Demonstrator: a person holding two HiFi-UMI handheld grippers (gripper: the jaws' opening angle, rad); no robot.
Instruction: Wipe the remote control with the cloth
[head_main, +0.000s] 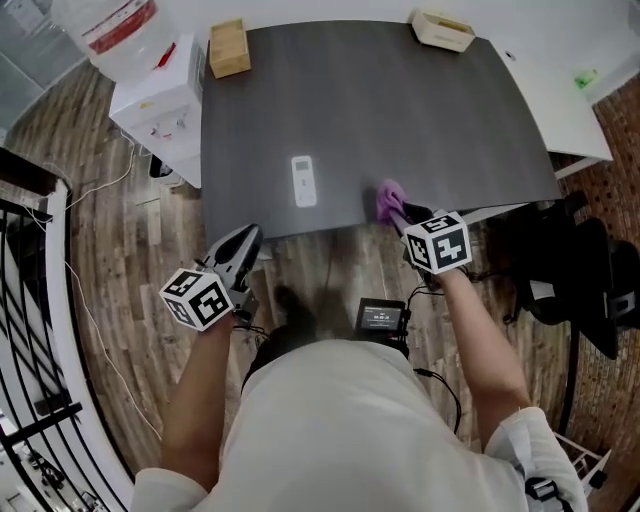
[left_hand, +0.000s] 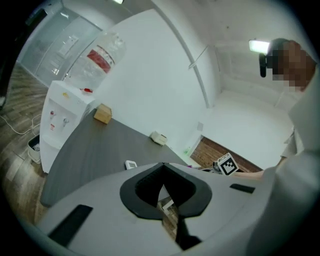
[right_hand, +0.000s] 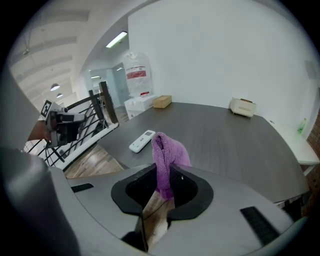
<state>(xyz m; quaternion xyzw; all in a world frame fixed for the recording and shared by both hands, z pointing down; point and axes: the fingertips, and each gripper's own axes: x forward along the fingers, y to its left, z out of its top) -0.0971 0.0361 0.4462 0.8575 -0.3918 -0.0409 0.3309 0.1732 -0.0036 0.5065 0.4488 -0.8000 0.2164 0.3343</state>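
Observation:
The white remote control (head_main: 303, 181) lies face up on the dark grey table (head_main: 420, 110), close to its near edge. My right gripper (head_main: 402, 213) hovers at that edge, right of the remote, shut on a bunched purple cloth (head_main: 388, 200). In the right gripper view the cloth (right_hand: 167, 159) stands up out of the right gripper (right_hand: 164, 187), with the remote (right_hand: 142, 141) beyond it to the left. My left gripper (head_main: 244, 242) is shut and empty, off the table's near edge, left of the remote. The left gripper view shows its closed jaws and the remote (left_hand: 131, 164) ahead.
A wooden box (head_main: 229, 47) and a pale box (head_main: 443, 29) sit at the table's far corners. A water dispenser (head_main: 160, 100) stands left of the table, a black railing (head_main: 30, 300) further left. A white desk (head_main: 565, 80) and black chair (head_main: 575, 270) are at right.

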